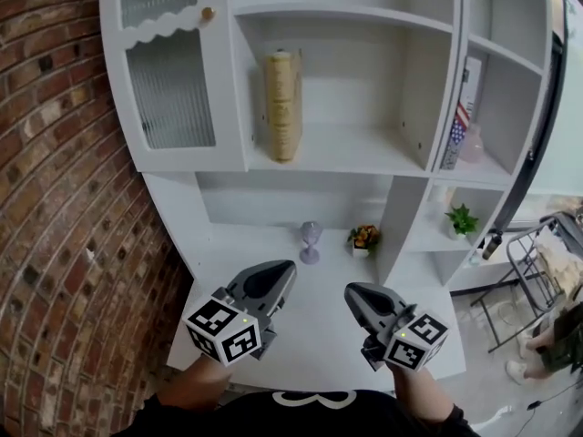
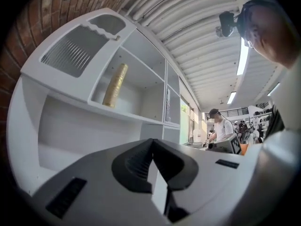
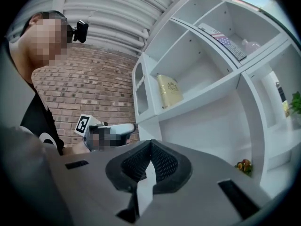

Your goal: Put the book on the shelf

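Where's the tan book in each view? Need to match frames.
Head view: tan book stands upright at upper centre, in the open shelf compartment.
Left gripper view: upper left of centre, tilted in the picture, same compartment.
Right gripper view: just right of centre, same compartment.
Shared landmark: the ribbed-glass cabinet door sits directly left of that compartment in all three views.

I take the book (image 1: 283, 106) as my mark: it stands upright in the middle compartment of the shelf unit (image 1: 444, 71), near that compartment's left wall. Left of the book is a cabinet door (image 1: 171, 89), and further left a wall (image 1: 55, 198). Right of the book, past a divider, stand a booklet (image 1: 455, 135) and a bottle (image 1: 472, 144). Below the book a goblet (image 1: 311, 241) stands on the counter (image 1: 239, 244), with a flower pot (image 1: 364, 238) just to its right. Further below, nearer me, the left gripper (image 1: 287, 269) and right gripper (image 1: 351, 291) sit side by side.
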`<state>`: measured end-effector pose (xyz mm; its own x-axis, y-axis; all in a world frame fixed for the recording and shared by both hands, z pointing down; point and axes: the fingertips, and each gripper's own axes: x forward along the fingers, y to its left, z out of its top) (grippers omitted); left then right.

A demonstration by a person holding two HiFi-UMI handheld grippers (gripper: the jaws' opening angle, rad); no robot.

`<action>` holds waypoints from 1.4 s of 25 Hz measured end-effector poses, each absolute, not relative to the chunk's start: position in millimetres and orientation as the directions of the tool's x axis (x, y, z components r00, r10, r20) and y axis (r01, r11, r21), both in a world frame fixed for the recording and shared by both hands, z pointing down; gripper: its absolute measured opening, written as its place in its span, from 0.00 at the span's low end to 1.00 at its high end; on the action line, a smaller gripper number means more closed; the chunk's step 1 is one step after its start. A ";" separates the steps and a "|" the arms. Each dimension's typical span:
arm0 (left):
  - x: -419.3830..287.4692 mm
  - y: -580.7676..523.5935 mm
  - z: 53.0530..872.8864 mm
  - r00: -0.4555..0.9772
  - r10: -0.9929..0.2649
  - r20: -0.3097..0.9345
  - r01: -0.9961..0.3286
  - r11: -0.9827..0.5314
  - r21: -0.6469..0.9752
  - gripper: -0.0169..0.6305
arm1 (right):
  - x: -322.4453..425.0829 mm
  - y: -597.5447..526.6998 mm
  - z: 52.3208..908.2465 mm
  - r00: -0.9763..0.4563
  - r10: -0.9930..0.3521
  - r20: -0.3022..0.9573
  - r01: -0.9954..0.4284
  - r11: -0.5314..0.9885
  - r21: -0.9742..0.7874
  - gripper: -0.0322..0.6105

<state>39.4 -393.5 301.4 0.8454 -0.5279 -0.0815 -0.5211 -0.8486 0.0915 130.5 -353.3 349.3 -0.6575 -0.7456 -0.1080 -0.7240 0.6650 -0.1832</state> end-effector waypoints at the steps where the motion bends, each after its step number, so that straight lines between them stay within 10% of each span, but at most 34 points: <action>1: 39.2 -390.5 308.6 0.849 -0.523 -0.073 -0.514 -0.850 0.113 0.03 | 128.2 -354.2 350.7 -0.659 -0.745 -0.106 -0.723 0.666 -0.184 0.07; 35: 9.5 -357.6 372.4 0.861 -0.508 -0.011 -0.483 -0.824 0.297 0.03 | 106.8 -344.2 389.8 -0.668 -0.741 -0.063 -0.718 0.665 -0.207 0.06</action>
